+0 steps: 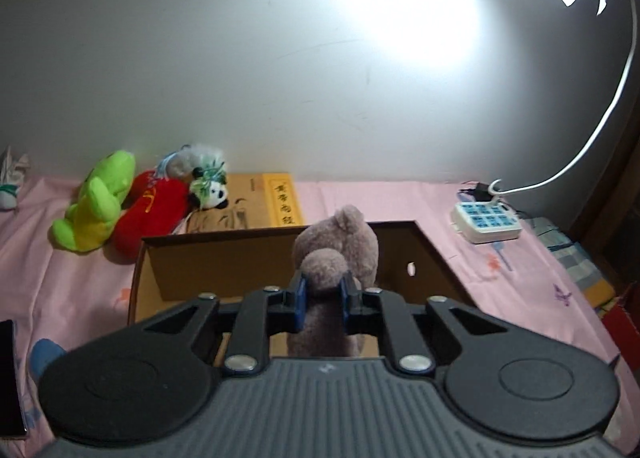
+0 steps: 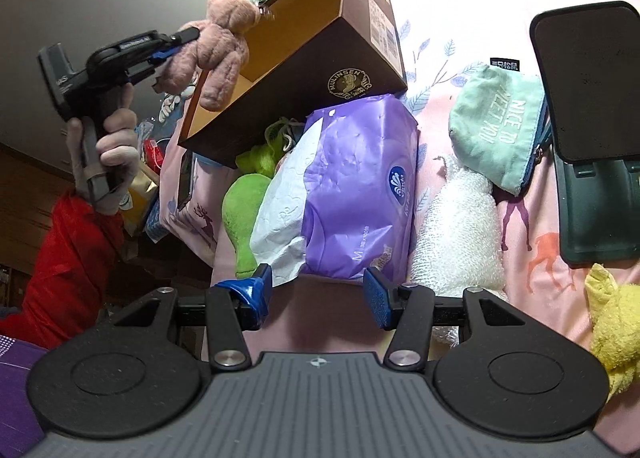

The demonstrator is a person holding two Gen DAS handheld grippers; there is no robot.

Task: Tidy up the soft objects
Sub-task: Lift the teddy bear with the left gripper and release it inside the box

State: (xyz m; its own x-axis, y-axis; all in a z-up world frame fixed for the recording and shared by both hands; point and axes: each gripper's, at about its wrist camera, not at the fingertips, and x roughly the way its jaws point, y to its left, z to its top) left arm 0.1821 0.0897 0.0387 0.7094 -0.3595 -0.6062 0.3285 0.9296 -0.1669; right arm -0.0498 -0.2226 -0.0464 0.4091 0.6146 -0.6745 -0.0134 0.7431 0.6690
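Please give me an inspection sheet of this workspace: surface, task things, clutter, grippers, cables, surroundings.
Surface: pink printed bedsheet.
Job's things: greyish-pink plush bear held above open brown cardboard box; green plush toy, red plush toy, panda plush beyond the box.
Clutter: purple tissue pack, mint fabric pouch, white towel, yellow book.
Grippers: left gripper shut on bear; right gripper open, empty.
Cables: white cable to white power strip.
Surroundings: white wall.
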